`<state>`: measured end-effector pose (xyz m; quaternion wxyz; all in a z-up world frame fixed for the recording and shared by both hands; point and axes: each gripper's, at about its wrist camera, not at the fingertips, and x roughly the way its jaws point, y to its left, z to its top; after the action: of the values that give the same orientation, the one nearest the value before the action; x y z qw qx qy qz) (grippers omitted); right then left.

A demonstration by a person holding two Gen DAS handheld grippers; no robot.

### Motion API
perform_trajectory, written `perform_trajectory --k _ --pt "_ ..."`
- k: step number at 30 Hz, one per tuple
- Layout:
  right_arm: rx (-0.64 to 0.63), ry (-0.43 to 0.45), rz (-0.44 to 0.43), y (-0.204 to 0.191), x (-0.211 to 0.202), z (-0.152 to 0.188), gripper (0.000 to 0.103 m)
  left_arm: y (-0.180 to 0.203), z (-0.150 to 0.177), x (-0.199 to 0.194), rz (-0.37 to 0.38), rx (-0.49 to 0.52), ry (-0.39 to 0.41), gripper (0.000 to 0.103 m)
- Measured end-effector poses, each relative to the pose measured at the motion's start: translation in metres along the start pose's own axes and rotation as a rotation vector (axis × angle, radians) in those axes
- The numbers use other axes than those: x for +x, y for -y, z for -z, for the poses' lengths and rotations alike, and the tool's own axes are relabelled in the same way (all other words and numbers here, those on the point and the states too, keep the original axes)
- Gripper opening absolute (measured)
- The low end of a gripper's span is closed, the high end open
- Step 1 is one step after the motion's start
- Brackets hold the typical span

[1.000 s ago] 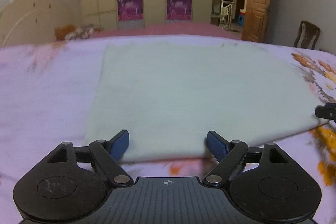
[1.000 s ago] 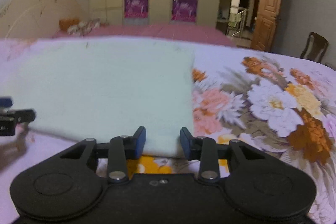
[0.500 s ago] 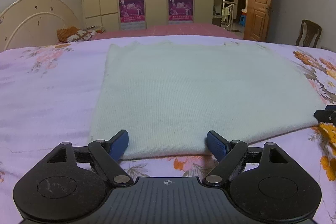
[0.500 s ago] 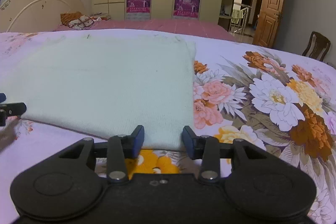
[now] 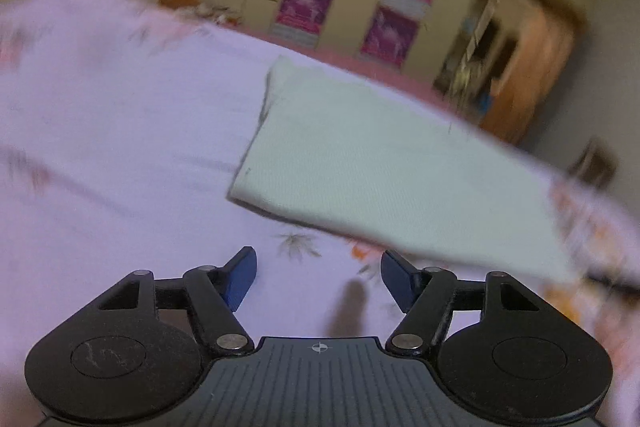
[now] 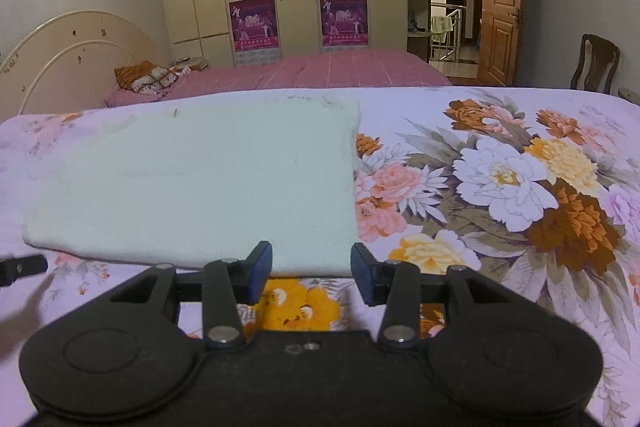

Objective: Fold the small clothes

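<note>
**Both tongs empty at the near edge of the cloth; grasp not yet made**

Pale green cloth (image 6: 208, 183) lies flat on the flowered bedspread (image 6: 520, 187), rectangular, apparently already folded at least once (thick near edge, no sleeves showing). No creases worth noting in the right wrist view.

Right tongs (image 6: 311, 265): jaws apart, nothing between them. The fingertips sit just at the cloth's near edge, close to its near right corner. Cannot tell if the pads touch the fabric; they do not pinch it.

Left tongs (image 5: 318, 277): jaws wide apart, empty. This view is tilted and motion-blurred. The fingertips are over bare bedspread, short of the cloth (image 5: 380, 179), whose near left corner lies ahead and slightly left of centre. A dark bar at the left border of the right wrist view is probably this tool's finger (image 6: 20, 267).

Judgement of step: set-up for the next fold, with both tools lining up on the near edge. The right one looks placed; the left one is not.

Next move calls for:
- left tongs level out and come onto the near left corner;
- both slide a finger under the edge and close on all layers;
- lift together and carry the near edge toward the far edge.

Risk: catching only the top layer would open the earlier fold.
</note>
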<state>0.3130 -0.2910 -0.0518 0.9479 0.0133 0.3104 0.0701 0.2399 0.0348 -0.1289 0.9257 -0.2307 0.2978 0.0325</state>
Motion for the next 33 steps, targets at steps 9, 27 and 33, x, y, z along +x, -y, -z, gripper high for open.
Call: perform_trajectory --k 9,27,33 --pt "0.042 0.029 -0.162 -0.014 0.015 -0.02 0.011 -0.041 -0.007 0.052 0.188 -0.513 0.119 0.048" --pt "-0.021 0.013 -0.291 -0.083 0.128 -0.06 0.007 -0.049 -0.042 0.099 0.194 -0.543 0.155 0.007" --pt "-0.056 -0.038 -0.238 -0.089 0.14 -0.049 0.002 -0.052 -0.053 0.115 0.175 -0.485 0.101 0.007"
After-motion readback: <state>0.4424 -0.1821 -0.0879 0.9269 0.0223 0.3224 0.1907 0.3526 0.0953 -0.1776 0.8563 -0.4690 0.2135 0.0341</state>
